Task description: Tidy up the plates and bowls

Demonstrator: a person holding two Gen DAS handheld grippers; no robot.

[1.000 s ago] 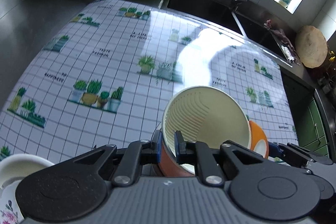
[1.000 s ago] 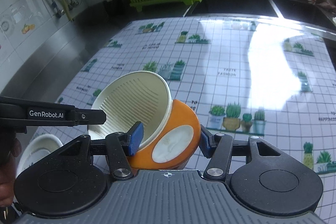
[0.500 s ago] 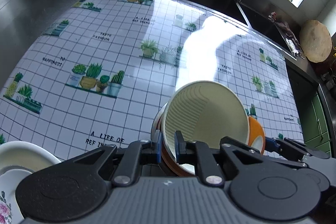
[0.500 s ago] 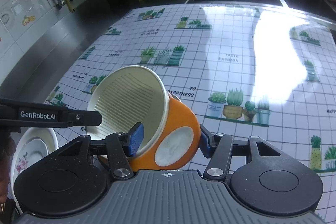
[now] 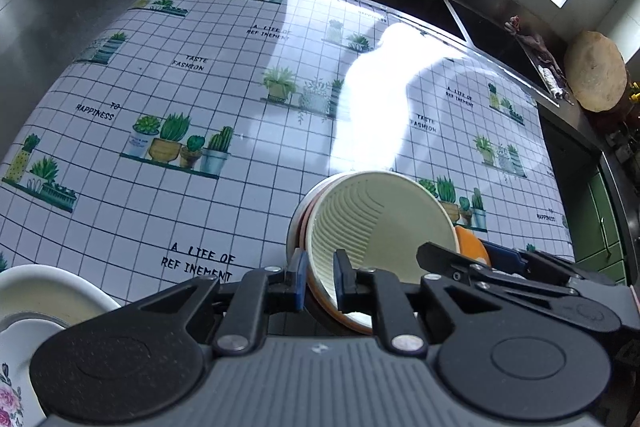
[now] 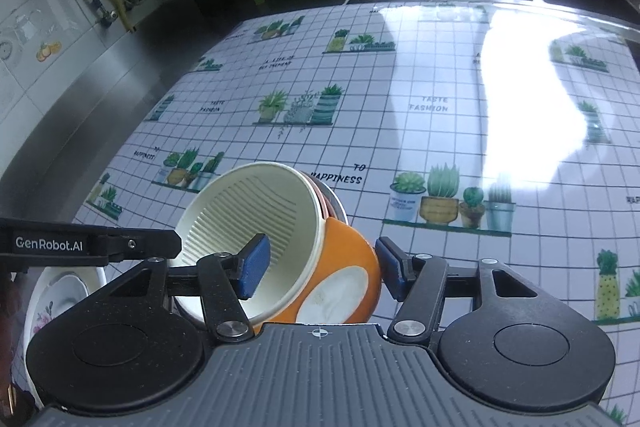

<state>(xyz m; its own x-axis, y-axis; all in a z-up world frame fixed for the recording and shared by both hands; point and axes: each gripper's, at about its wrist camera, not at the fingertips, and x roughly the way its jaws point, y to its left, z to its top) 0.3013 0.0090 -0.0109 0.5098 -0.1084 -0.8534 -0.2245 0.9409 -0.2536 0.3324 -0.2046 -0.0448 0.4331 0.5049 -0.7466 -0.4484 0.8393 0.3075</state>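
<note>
Left gripper clamped on the rim of the tilted orange bowl — right gripper spread wide around it, pads clear, above the worktop.

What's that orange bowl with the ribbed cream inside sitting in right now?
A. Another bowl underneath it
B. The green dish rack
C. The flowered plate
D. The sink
A. The orange bowl leans tilted inside another bowl, whose rims show behind it; the left tool pinches its rim, and the right tool spans its wall, one finger inside.
</note>
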